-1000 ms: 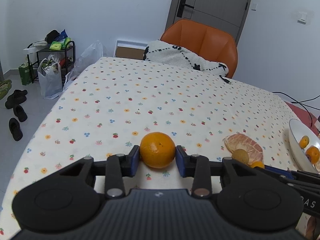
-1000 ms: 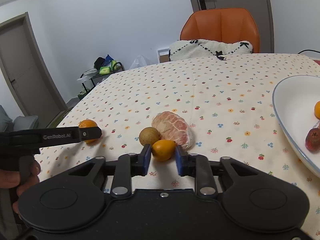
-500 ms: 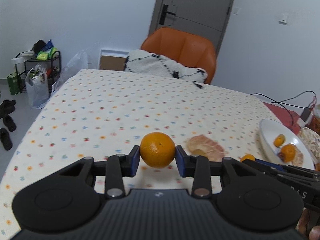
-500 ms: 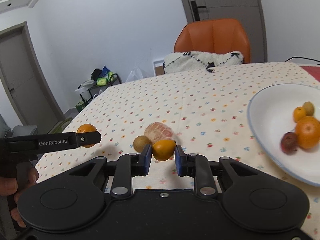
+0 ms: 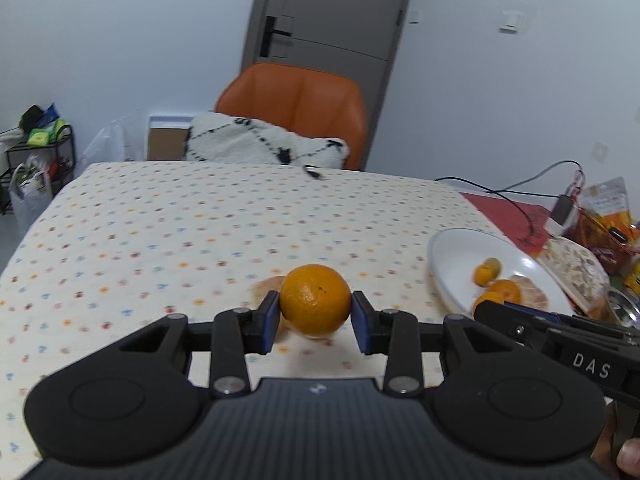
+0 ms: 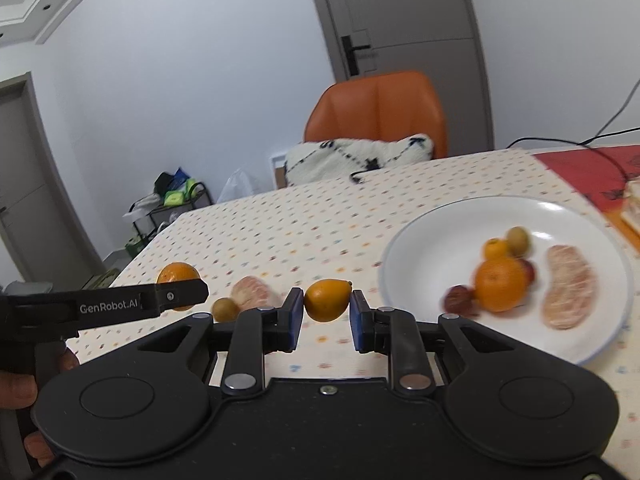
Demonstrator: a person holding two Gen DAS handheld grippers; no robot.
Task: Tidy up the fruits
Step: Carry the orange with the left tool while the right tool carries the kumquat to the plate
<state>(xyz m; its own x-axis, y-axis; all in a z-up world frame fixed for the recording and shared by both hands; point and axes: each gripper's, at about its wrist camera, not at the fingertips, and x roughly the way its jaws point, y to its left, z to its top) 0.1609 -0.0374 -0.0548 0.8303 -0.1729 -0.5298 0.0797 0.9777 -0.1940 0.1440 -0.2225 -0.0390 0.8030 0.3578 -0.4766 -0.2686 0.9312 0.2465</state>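
Right wrist: six fruits on plate [image 6: 424,236].

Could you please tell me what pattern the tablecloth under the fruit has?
The tablecloth is cream with small scattered multicoloured motifs, sharpest in the left wrist view.

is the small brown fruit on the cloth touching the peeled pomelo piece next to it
Cannot tell. In the right wrist view the small brown fruit sits just left of the peeled pomelo piece, but blur hides whether any gap separates them; the left wrist view hides both.
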